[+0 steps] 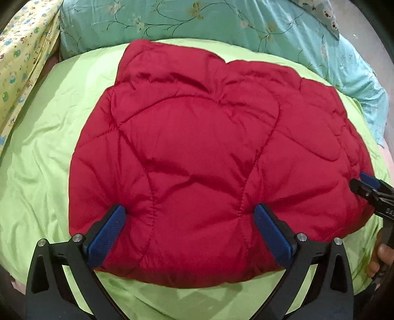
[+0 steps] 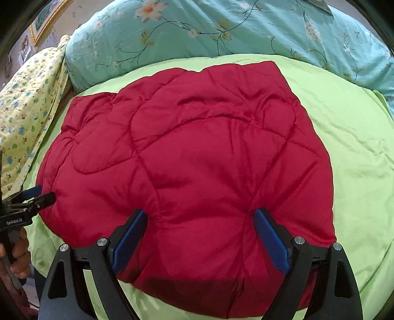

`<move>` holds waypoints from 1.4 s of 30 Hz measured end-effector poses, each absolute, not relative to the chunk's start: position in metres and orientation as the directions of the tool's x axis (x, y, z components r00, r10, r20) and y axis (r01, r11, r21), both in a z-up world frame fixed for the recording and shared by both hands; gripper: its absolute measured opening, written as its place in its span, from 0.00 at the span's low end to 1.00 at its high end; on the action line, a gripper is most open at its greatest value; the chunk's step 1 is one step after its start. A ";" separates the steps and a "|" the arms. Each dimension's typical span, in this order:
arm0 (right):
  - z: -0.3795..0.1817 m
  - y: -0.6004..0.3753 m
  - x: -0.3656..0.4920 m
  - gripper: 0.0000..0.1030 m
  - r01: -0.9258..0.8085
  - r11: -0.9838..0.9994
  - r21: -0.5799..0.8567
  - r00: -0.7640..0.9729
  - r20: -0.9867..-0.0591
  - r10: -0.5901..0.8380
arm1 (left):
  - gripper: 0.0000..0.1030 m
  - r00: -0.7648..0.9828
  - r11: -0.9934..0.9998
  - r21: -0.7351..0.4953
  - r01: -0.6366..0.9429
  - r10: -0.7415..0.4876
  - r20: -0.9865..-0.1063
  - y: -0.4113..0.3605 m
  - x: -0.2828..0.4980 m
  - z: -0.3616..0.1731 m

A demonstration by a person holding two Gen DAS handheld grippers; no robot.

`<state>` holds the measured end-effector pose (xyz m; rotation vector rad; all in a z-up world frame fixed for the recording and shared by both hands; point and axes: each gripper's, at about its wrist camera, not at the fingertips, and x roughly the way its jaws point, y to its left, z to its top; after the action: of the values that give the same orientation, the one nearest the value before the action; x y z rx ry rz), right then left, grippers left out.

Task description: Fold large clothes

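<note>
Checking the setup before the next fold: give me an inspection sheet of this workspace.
Surface: green sheet on a bed, creased.
Job's things: red quilted garment, already folded into a thick bundle, lying flat.
Clutter: nothing seen on the sheet.
Grippers: left gripper and right gripper both open wide, fingers astride the bundle's near edge; contact cannot be told.
Cables: nothing seen.
Surroundings: teal floral bedding behind, yellow patterned fabric at left, framed picture on the wall.

Bare green sheet [image 2: 349,137] around red jacket [image 2: 187,160]; teal pillow [image 2: 221,32] behind.
</note>
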<state>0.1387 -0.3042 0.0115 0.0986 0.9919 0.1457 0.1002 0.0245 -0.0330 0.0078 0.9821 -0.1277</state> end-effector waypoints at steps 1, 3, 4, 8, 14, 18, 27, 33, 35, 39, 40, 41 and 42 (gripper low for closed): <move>0.011 -0.304 0.139 0.88 -0.077 0.986 0.148 0.539 -0.825 0.167 | 1.00 0.552 0.993 -0.043 0.110 -0.096 -0.828 0.024 0.100 -0.034; 0.011 -0.304 0.138 0.88 -0.076 0.986 0.147 0.542 -0.824 0.164 | 1.00 0.556 0.994 -0.032 0.108 -0.087 -0.827 0.022 0.097 -0.034; 0.011 -0.303 0.137 0.88 -0.076 0.986 0.147 0.541 -0.825 0.164 | 1.00 0.556 0.994 -0.032 0.108 -0.087 -0.826 0.022 0.095 -0.033; 0.019 -0.304 0.131 0.88 -0.067 0.985 0.160 0.544 -0.822 0.171 | 1.00 0.570 0.992 -0.009 0.125 -0.079 -0.818 0.021 0.083 -0.025; 0.037 -0.295 0.099 0.89 -0.115 0.977 0.182 0.552 -0.806 0.215 | 1.00 0.562 0.989 -0.004 0.144 -0.085 -0.823 0.019 0.061 -0.019; 0.040 -0.286 0.077 0.89 -0.146 0.974 0.173 0.547 -0.807 0.225 | 1.00 0.553 0.991 -0.001 0.133 -0.076 -0.830 0.021 0.044 -0.022; 0.023 -0.263 0.030 0.89 -0.204 0.966 0.160 0.464 -0.853 0.239 | 1.00 0.542 0.985 0.094 0.143 0.002 -0.840 0.021 -0.003 -0.035; 0.034 -0.254 0.017 0.89 -0.236 0.959 0.155 0.459 -0.853 0.251 | 1.00 0.566 0.982 0.103 0.160 -0.006 -0.824 0.019 -0.020 -0.015; 0.046 -0.251 0.016 0.89 -0.254 0.955 0.151 0.468 -0.845 0.258 | 1.00 0.582 0.980 0.107 0.166 -0.010 -0.813 0.017 -0.023 -0.004; 0.071 -0.244 0.015 0.92 -0.285 0.950 0.129 0.493 -0.830 0.260 | 1.00 0.626 0.976 0.126 0.177 -0.013 -0.780 0.010 -0.025 0.026; 0.079 -0.243 0.016 0.94 -0.294 0.949 0.117 0.500 -0.827 0.257 | 1.00 0.634 0.976 0.128 0.177 -0.014 -0.773 0.009 -0.024 0.031; 0.084 -0.242 0.017 0.96 -0.300 0.948 0.108 0.507 -0.824 0.254 | 1.00 0.641 0.975 0.132 0.177 -0.013 -0.767 0.009 -0.024 0.034; 0.087 -0.240 0.016 0.96 -0.304 0.947 0.102 0.513 -0.821 0.253 | 1.00 0.646 0.975 0.134 0.177 -0.012 -0.764 0.009 -0.023 0.036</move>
<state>0.0163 -0.2400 0.0874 -0.0574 0.9768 0.3347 -0.0230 0.0086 0.0364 0.2038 0.8639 -0.1085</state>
